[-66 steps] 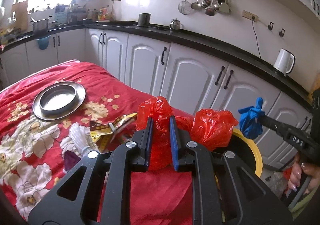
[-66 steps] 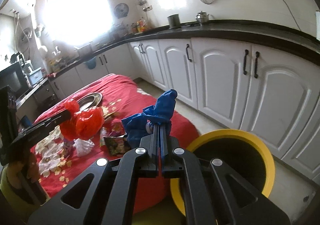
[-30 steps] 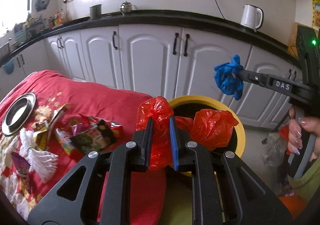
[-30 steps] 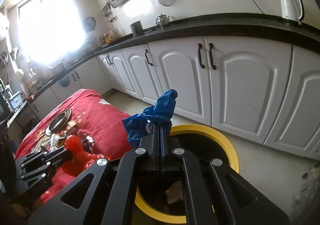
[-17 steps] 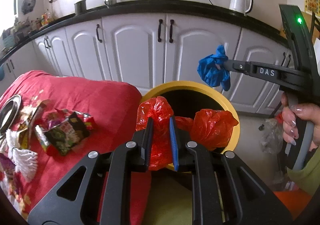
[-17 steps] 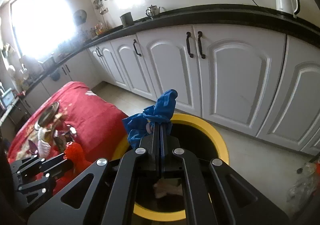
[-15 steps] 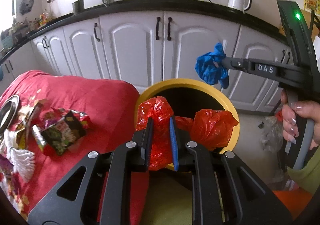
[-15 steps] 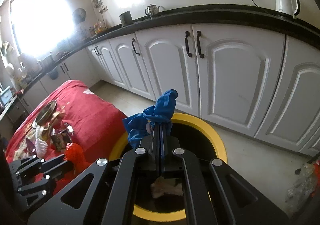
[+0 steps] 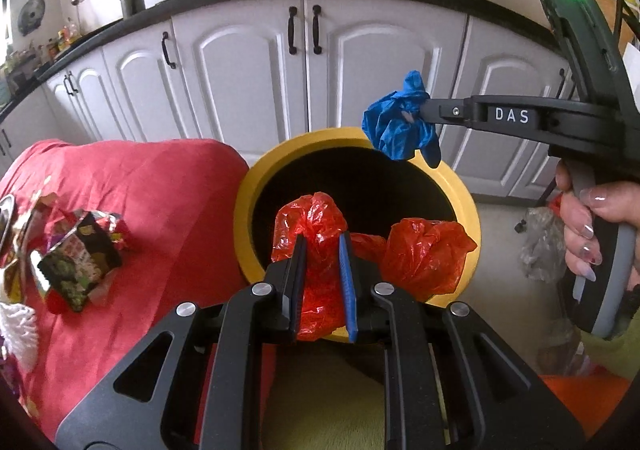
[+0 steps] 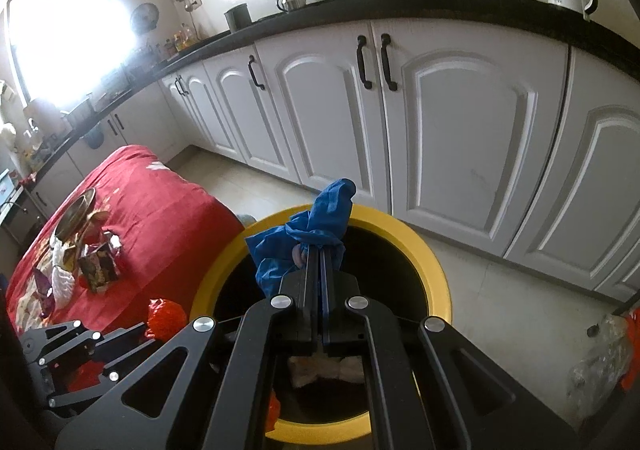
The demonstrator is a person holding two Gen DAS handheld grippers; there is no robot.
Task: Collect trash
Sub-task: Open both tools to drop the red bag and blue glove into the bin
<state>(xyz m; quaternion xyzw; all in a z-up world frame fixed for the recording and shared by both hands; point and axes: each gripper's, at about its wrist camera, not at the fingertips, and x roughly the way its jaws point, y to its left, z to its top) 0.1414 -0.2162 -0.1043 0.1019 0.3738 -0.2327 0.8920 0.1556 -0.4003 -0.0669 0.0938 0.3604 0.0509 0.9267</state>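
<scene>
Both poised over the round yellow-rimmed black bin (image 9: 256, 185): left gripper (image 9: 322, 250) clamping crumpled red plastic bag (image 9: 424, 258) near six o'clock, right gripper (image 10: 319, 262) pinching crumpled blue plastic bag (image 9: 398, 121) near one o'clock.

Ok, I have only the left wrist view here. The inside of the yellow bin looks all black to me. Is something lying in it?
Observer: Yes. The right wrist view looks down into the yellow bin, and pale crumpled trash lies at its bottom.
Operator: And the blue bag, I see it only from the side. Is the grip firm?
Observer: The right hand-held gripper has its jaws closed flat together on the blue bag, with no gap showing between them.
Operator: Is it over the opening?
Observer: It seems so. From that camera the fingers lie across the dark opening, with the yellow rim showing on both sides.
</scene>
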